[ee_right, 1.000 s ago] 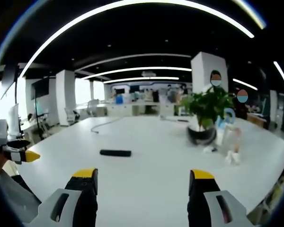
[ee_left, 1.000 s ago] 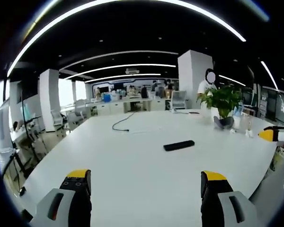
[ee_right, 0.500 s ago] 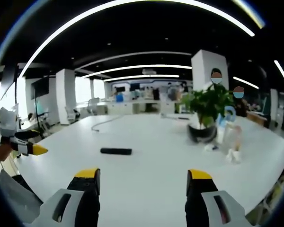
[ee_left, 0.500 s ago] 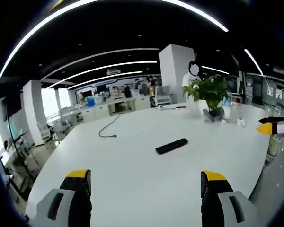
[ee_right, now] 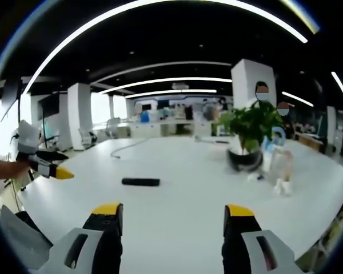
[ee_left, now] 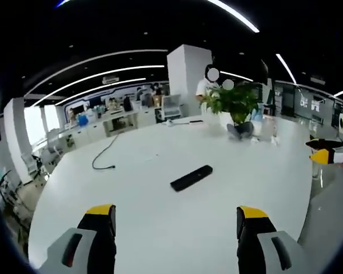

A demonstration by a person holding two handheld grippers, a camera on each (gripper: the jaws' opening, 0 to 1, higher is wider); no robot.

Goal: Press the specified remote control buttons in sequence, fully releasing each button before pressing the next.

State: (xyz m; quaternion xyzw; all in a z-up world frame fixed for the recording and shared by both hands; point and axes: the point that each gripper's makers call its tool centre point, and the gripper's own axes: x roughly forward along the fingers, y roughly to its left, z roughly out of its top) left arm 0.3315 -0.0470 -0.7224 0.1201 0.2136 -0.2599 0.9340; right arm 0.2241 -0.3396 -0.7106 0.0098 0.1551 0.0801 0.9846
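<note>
1. left gripper (ee_left: 170, 220) and right gripper (ee_right: 168, 216) hover at the near edge of the white table (ee_left: 160, 222), jaws wide apart, holding nothing.
2. the black remote (ee_left: 191, 177) lies mid-table, long axis slanting toward the plant (ee_left: 233, 103) at the far edge.
3. since a second ago, the left gripper's view has swung leftward.

black remote (ee_left: 191, 177), white table (ee_left: 160, 228), yellow-tipped fingers (ee_left: 100, 210)
</note>
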